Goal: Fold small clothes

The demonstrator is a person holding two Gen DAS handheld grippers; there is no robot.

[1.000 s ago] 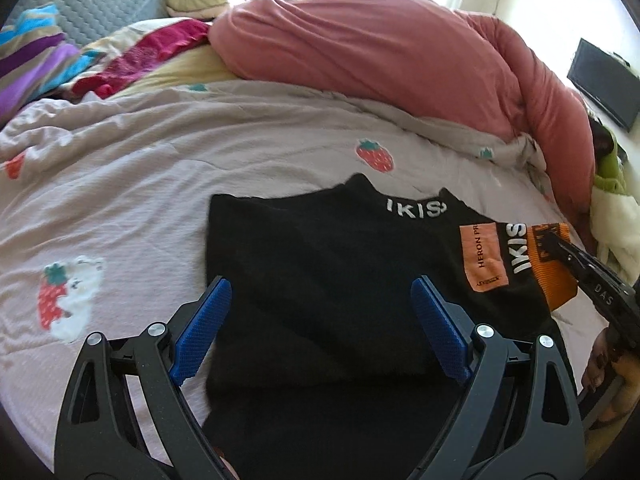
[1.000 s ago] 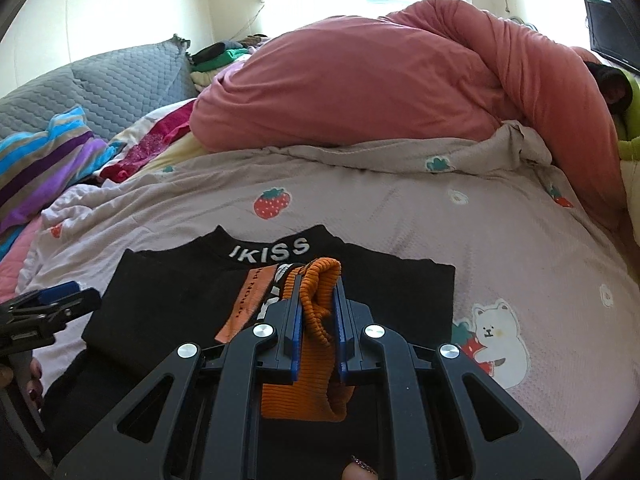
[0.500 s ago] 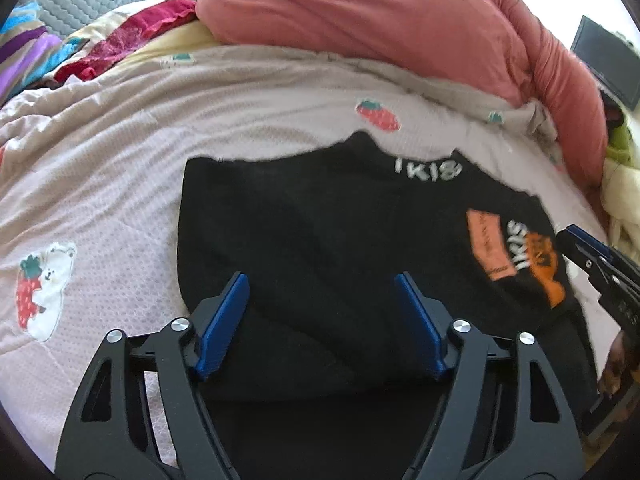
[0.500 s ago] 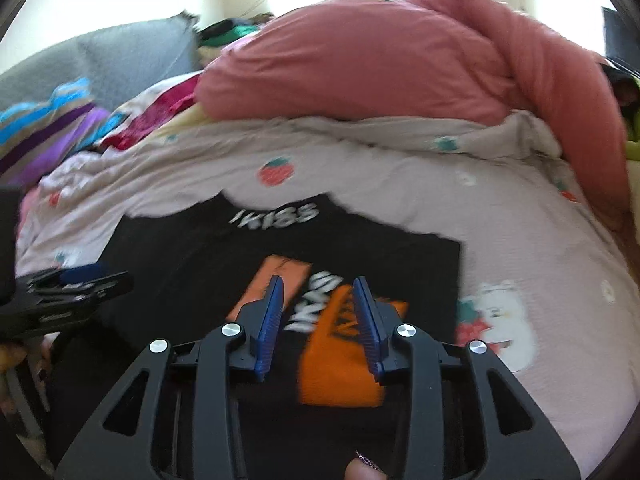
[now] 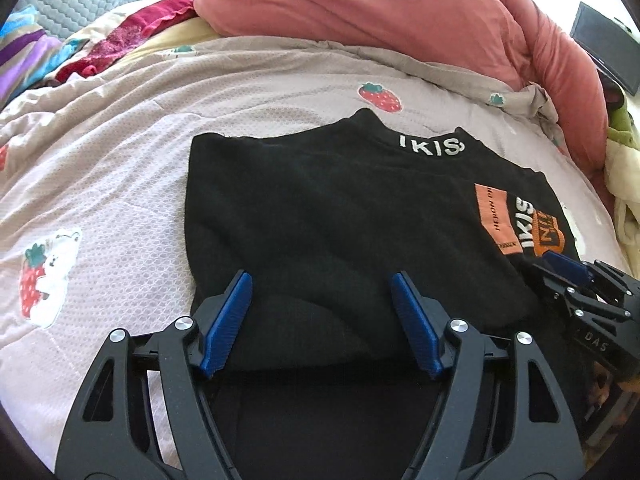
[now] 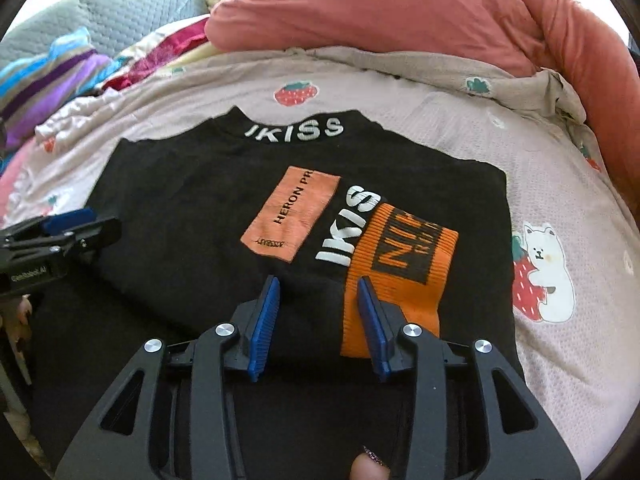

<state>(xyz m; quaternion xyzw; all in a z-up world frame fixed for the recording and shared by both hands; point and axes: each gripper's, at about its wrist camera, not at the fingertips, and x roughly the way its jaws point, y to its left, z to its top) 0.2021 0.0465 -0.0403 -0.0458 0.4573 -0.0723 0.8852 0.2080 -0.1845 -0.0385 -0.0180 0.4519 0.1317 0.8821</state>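
Observation:
A black sweater (image 5: pixel 328 216) with white IKISS lettering lies flat on the bed, both sleeves folded in over its body; it also shows in the right wrist view (image 6: pixel 192 208). The right sleeve's orange cuff (image 6: pixel 400 268) lies on the chest beside an orange patch (image 6: pixel 292 212). My left gripper (image 5: pixel 322 320) is open and empty over the sweater's lower left part. My right gripper (image 6: pixel 318 320) is open and empty just in front of the orange cuff; it also shows at the right edge of the left wrist view (image 5: pixel 576 280).
The bed has a pale strawberry-print cover (image 5: pixel 100 184). A big pink duvet (image 6: pixel 400 12) is heaped at the back. Colourful clothes (image 6: pixel 52 76) and a grey quilted pillow (image 6: pixel 132 12) lie at the back left. A dark screen (image 5: pixel 608 48) stands at the far right.
My right gripper opened and let go of the orange cuff, which now lies flat on the sweater. Both grippers drew back a little toward the hem.

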